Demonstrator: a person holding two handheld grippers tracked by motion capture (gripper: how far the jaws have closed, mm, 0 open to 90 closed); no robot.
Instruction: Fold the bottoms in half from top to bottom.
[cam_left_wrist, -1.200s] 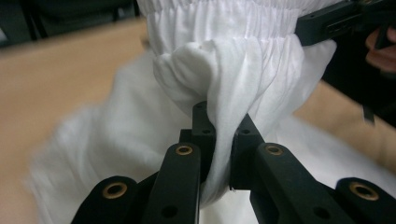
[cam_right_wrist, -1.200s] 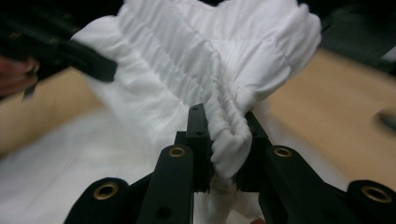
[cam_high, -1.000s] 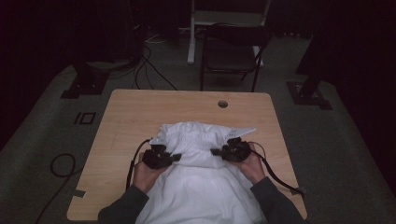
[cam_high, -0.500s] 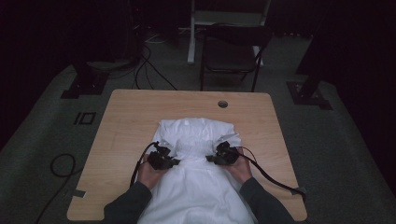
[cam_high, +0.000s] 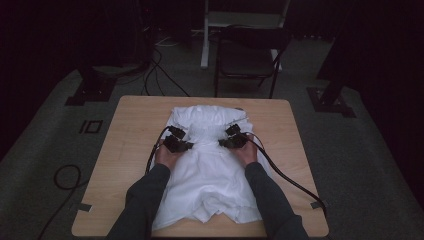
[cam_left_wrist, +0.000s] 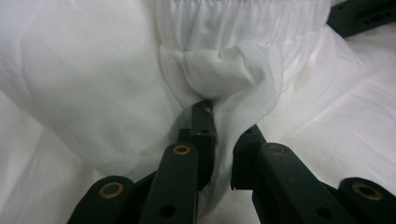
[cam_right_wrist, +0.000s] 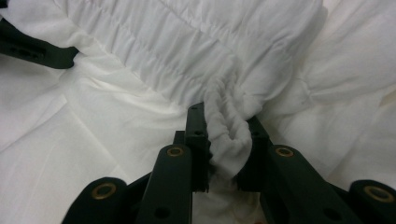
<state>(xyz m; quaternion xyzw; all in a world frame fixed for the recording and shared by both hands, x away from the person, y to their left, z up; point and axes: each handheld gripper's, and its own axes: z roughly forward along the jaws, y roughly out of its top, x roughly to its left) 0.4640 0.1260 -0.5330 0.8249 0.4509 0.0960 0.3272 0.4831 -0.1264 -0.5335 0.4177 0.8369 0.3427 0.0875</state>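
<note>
Already a gathered hem of the white garment (cam_left_wrist: 219, 70) is pinched by the left gripper (cam_left_wrist: 219, 140), another fold by the right gripper (cam_right_wrist: 229, 140); spread across the table (cam_high: 130, 130), it appears half folded, the near end untidy.

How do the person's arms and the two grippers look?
Both arms wear dark grey long sleeves. The left gripper and right gripper are black, each trailing a black cable. Their flat black jaws are joined by links with brass-coloured rivets.
</note>
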